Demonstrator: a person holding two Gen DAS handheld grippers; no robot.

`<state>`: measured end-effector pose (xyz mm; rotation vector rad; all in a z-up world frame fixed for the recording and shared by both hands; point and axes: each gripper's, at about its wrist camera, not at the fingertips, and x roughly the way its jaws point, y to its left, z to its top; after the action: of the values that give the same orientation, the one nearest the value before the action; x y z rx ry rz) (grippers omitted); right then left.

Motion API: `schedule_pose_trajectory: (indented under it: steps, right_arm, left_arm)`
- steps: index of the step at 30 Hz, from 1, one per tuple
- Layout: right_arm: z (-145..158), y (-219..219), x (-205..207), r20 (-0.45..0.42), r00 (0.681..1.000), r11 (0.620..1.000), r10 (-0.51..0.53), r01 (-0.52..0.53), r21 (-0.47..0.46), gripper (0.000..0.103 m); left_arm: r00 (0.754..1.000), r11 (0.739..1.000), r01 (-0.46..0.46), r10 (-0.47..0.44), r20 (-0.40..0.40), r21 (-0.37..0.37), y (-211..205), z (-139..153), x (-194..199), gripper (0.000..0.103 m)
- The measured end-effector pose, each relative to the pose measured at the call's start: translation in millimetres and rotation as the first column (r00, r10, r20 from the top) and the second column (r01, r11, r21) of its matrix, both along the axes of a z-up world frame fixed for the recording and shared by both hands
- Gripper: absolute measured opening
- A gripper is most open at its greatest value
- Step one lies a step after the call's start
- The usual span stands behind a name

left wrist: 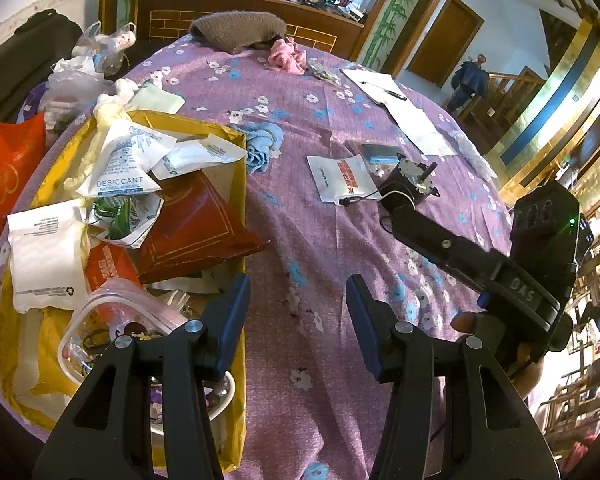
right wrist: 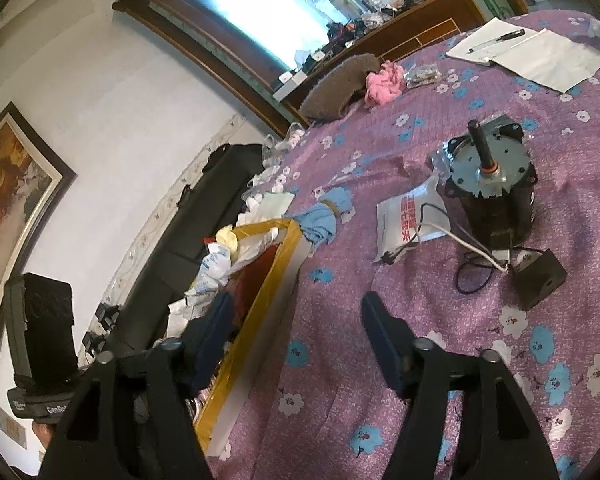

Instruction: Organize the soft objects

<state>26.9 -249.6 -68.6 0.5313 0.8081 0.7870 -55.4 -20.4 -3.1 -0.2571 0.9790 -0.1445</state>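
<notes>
A yellow box (left wrist: pixel 242 152) on the left of the purple flowered tablecloth holds desiccant packets (left wrist: pixel 120 160), a red pouch (left wrist: pixel 196 228) and other bags. A blue cloth (left wrist: pixel 260 144) lies just past its far corner; it also shows in the right wrist view (right wrist: pixel 324 216). A pink cloth (left wrist: pixel 288 56) and a brown knit piece (left wrist: pixel 236 28) lie at the far edge. My left gripper (left wrist: pixel 298 320) is open and empty over the box's right edge. My right gripper (right wrist: pixel 300 344) is open and empty over the box wall (right wrist: pixel 260 304).
A black motor (right wrist: pixel 496 188) with wires stands to the right, next to a white packet (right wrist: pixel 408 220). Papers with a pen (right wrist: pixel 496 40) lie at the far right. Plastic bags (left wrist: pixel 80 68) crowd the left table edge.
</notes>
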Motion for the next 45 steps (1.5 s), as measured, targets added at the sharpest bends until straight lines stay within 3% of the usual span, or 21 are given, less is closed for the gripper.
schedule_pose_trajectory:
  steps: [45]
  right_arm:
    - [7,-10,6,-0.006,1.000,0.999,-0.031,0.031,0.037,0.070]
  left_arm:
    - [1.000,1.000,0.020,-0.020,-0.016,0.007,-9,-9,6,0.050]
